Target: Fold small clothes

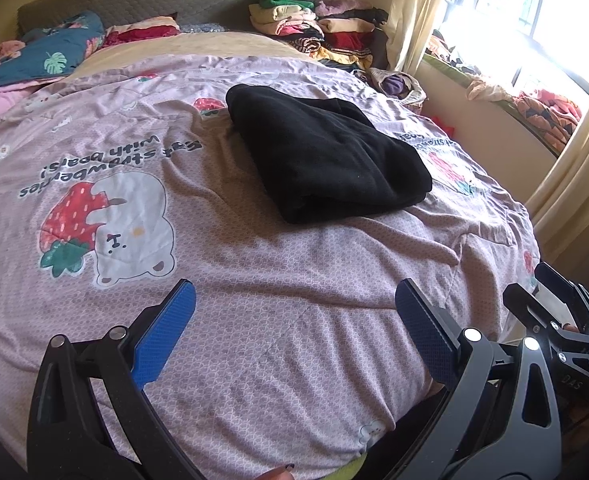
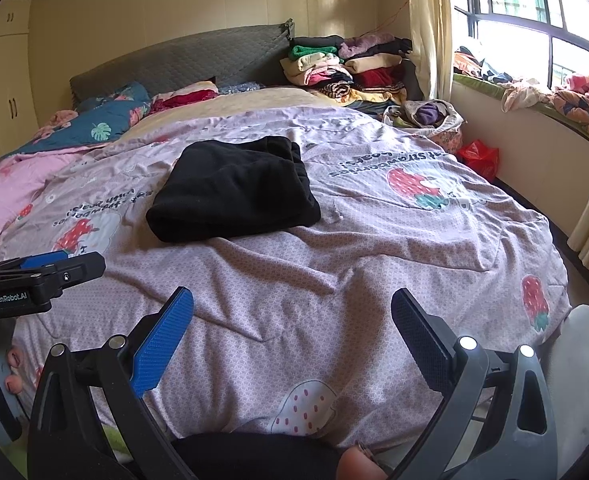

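A black fleece garment (image 1: 326, 152), already folded into a thick rectangle, is lying near the middle of the bed's pink strawberry-print duvet (image 1: 278, 280), well away from its near edge. Both the left gripper (image 1: 294, 332) and right gripper (image 2: 292, 332) are hovering over that near edge, fingers spread wide and holding nothing. The fleece looks soft, light and floppy, so pinching a corner or the thick folded edge would probably hold best.

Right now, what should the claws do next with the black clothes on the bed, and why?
Probably nothing more to the black garment: it already lies folded on the pink bedspread. Both the left claw and the right claw are open, empty and held back from it, so fetching another piece seems the likely next move.
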Motion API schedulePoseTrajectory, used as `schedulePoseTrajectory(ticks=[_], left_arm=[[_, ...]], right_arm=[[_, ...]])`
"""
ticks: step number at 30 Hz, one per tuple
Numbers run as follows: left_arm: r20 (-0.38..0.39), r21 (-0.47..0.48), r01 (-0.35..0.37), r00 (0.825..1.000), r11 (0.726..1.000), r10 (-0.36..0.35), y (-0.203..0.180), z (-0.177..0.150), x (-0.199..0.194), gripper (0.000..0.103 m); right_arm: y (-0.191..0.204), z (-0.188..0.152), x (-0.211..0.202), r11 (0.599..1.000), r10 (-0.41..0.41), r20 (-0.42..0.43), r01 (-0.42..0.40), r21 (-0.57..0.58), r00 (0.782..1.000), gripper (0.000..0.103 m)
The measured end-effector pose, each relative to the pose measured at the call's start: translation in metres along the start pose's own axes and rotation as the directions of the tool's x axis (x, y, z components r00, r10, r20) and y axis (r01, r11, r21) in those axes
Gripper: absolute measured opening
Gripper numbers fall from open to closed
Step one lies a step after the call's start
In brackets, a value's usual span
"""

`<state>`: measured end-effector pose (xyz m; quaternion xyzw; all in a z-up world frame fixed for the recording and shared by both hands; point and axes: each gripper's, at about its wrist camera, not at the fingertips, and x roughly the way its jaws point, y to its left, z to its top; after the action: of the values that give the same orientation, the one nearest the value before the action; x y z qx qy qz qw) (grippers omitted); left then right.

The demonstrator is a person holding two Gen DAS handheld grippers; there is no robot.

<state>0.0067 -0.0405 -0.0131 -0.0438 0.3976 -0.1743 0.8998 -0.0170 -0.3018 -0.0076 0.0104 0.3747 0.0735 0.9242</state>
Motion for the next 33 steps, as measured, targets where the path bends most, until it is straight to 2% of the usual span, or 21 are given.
schedulePoseTrajectory(ticks=[28, 33], left_arm=[[-0.017, 0.017, -0.024, 1.000, 1.000, 0.024, 0.001, 0.000, 0.003, 0.094], [-0.047, -0.006, -0.090, 0.995, 0.996, 0.089, 0.017, 0.000, 0.008, 0.094]], right_arm=[[-0.002, -0.001, -0.003, 1.000, -0.016, 0.000, 0.016, 0.013, 1.000, 0.099], [-0.031, 0.002, -0.012, 0.993, -0.068, 0.020, 0.065, 0.102, 0.998, 0.099]])
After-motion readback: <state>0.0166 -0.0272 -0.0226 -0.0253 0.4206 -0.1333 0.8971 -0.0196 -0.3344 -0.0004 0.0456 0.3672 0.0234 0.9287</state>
